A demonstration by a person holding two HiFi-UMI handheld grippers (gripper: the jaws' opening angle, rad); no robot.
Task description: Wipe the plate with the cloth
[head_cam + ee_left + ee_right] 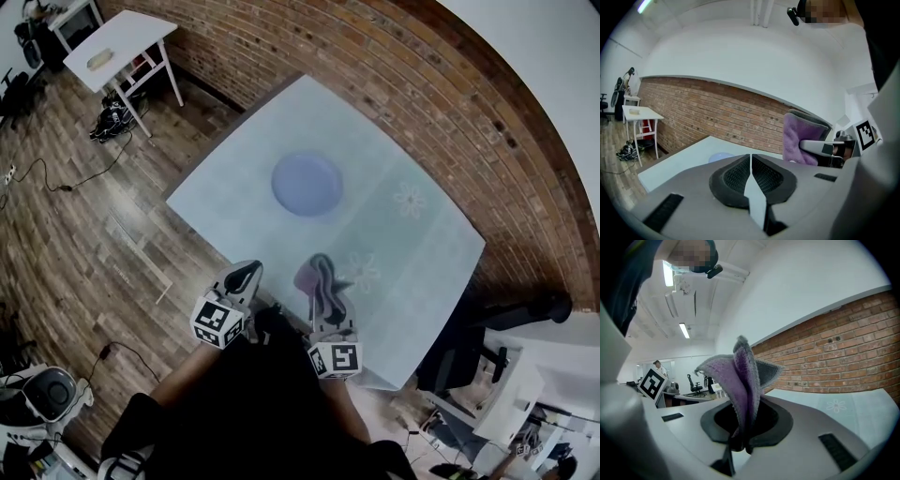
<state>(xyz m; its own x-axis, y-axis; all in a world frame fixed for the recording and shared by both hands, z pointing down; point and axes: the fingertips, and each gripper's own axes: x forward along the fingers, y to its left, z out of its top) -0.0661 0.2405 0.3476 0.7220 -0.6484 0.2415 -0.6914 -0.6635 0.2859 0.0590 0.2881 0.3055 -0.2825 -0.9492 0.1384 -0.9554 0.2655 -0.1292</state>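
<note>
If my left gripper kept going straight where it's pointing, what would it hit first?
Probably the blue plate on the table, straight ahead of the shut left gripper, though depth is unclear.

Even bright indoor light, ceiling strip lamps (pixel 685 330); strong fisheye edge distortion.

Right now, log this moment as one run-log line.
phase: pre-wipe | left gripper: shut, empty | right gripper: shut on purple cloth | plate: on table, untouched, beyond both grippers

One blue plate (pixel 307 184). One purple cloth (pixel 317 279). Two hand-held grippers: left hand-held gripper (pixel 247 273), right hand-held gripper (pixel 324 304).
</note>
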